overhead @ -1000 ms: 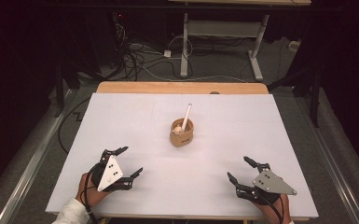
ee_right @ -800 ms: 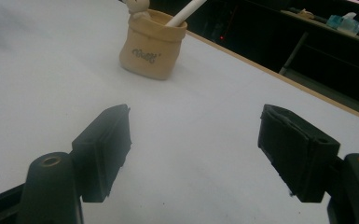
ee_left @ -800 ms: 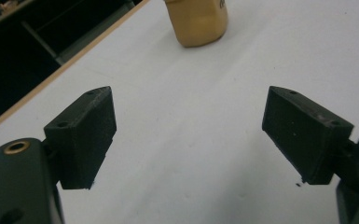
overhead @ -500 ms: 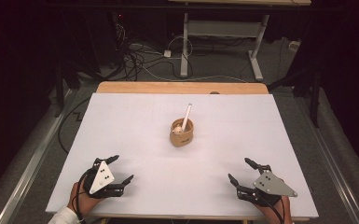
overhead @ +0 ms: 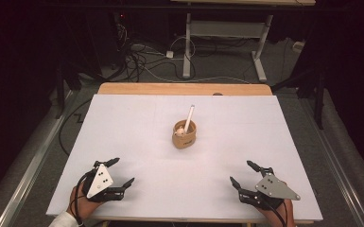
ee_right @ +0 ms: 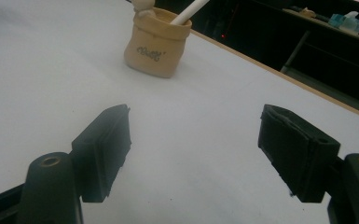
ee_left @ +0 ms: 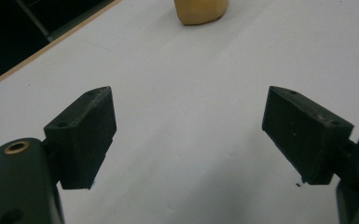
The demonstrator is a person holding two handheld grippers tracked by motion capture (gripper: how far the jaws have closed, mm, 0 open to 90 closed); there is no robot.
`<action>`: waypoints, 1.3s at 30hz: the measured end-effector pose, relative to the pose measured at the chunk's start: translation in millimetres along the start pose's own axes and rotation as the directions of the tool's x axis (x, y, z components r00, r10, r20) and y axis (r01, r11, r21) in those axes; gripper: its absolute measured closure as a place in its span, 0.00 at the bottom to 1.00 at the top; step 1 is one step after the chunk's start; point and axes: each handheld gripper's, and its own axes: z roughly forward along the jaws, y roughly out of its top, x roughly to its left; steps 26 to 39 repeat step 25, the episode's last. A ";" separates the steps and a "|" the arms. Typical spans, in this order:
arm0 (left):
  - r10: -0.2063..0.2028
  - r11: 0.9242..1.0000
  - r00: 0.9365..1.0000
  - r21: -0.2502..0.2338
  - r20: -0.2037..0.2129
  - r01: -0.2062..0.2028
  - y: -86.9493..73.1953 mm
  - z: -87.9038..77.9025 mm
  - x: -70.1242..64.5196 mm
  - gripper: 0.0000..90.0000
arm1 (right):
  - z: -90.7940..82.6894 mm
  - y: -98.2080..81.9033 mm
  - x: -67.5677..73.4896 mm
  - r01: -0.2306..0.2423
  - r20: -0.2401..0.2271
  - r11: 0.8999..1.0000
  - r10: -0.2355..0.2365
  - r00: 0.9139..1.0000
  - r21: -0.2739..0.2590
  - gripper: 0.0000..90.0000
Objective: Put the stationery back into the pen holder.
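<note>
A small tan sack-shaped pot (overhead: 184,134) stands upright near the middle of the white table (overhead: 137,118), with a white stick (overhead: 189,117) leaning out of it. The pot (ee_right: 156,45) and stick (ee_right: 189,11) show at the top of the right gripper view; the pot's base (ee_left: 200,10) shows at the top of the left gripper view. My left gripper (overhead: 123,172) rests open at the near left, nothing between its jaws. My right gripper (overhead: 242,173) is open at the near right, also holding nothing. Both are well short of the pot.
A wooden strip (overhead: 184,89) runs along the table's far edge. Beyond it are cables (overhead: 142,56) on the floor and the metal legs (overhead: 187,42) of another desk. Dark floor lies on both sides of the table.
My left gripper has drawn back toward the near left edge of the table and turned a little. The right gripper has barely moved. The pot has stayed put.
</note>
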 end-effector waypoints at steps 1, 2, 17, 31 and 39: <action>-0.002 1.000 1.000 -0.001 0.003 0.002 0.1 0.3 0.0 0.19 | 0.1 -0.3 -0.4 0.000 0.000 1.000 0.000 1.000 0.001 0.28; 0.001 1.000 1.000 0.001 0.004 -0.001 0.3 0.4 -0.2 0.19 | 0.1 -0.6 -0.7 -0.002 0.001 1.000 0.002 1.000 0.000 0.28; 0.020 1.000 1.000 0.012 0.001 -0.020 1.4 1.3 -0.7 0.19 | 0.3 -1.1 -0.3 0.005 -0.002 1.000 -0.005 1.000 0.003 0.28; 0.009 1.000 1.000 0.019 -0.008 -0.009 1.4 1.1 2.4 0.19 | 1.3 -2.1 -2.8 -0.002 -0.007 1.000 0.002 1.000 0.001 0.28; 0.009 1.000 1.000 0.019 -0.008 -0.009 1.4 1.1 2.4 0.19 | 1.3 -2.1 -2.8 -0.002 -0.007 1.000 0.002 1.000 0.001 0.28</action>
